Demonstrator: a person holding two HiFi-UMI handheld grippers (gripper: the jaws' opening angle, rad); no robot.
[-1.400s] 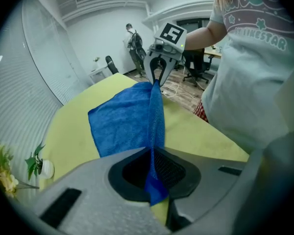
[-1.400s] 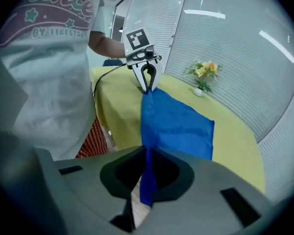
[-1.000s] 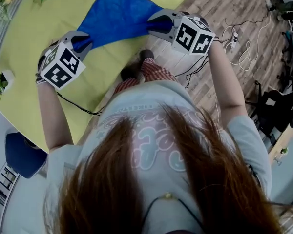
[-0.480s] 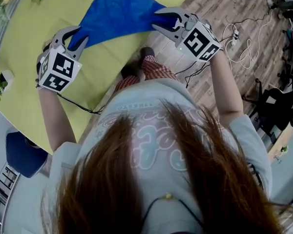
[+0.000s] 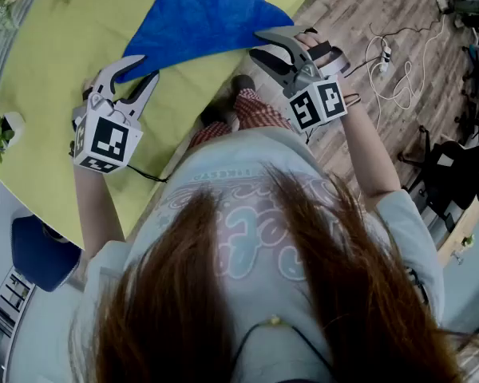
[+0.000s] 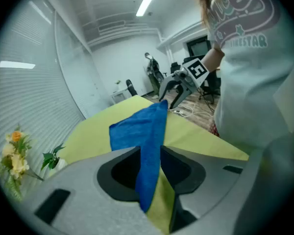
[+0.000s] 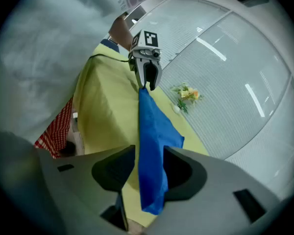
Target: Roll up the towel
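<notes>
Both claws have tipped back toward the person since a moment ago, and their jaws have just been opening. One blue towel point(image 5: 199, 14) lies on one yellow table point(image 5: 56, 78), and there are two claws. The left claw point(image 5: 146, 68) is spread, with one towel corner loose between its jaws. The right claw point(image 5: 255, 43) is spread wider, and the other corner sits between its jaws, not pinched. The towel's near edge runs from one claw across to the other. The rest stretches away from the person and off the top of the head view, so its long way cannot be told.
</notes>
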